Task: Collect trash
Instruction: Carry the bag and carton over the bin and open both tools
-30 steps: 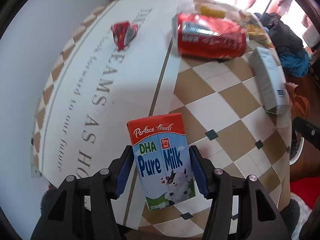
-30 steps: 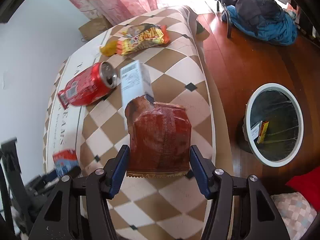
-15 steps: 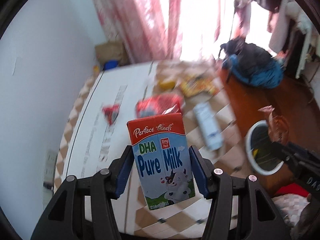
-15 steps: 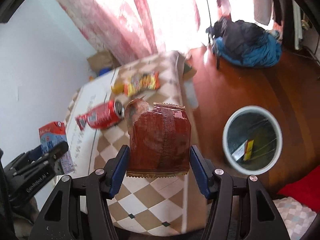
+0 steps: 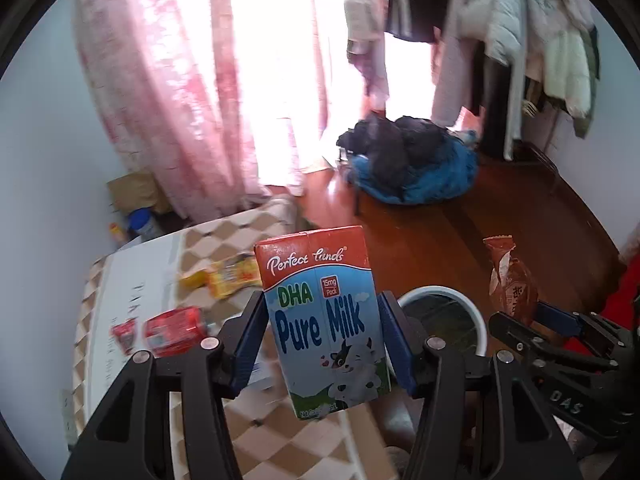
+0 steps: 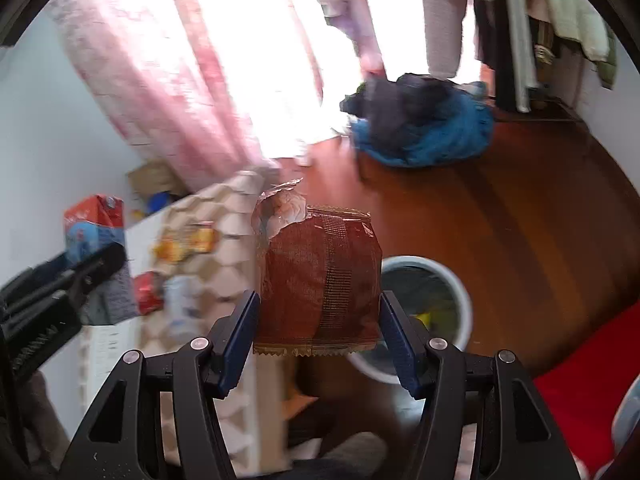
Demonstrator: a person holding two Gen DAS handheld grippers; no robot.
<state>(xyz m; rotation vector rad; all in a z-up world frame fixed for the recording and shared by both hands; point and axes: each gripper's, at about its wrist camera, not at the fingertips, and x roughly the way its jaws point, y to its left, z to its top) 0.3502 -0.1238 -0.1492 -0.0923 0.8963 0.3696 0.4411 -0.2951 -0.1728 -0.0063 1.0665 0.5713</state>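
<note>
Blue pads of the left gripper (image 5: 322,336) clamp a milk carton (image 5: 324,316); the right gripper (image 6: 320,334) pinches a brown wrapper (image 6: 318,280), white bin (image 6: 460,296) below.

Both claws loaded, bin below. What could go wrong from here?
1. The milk carton in the left claw is not over the bin, so it may drop outside.
2. The thin wrapper in the right claw could flutter past the rim.
3. The claws are close together and may collide.
</note>
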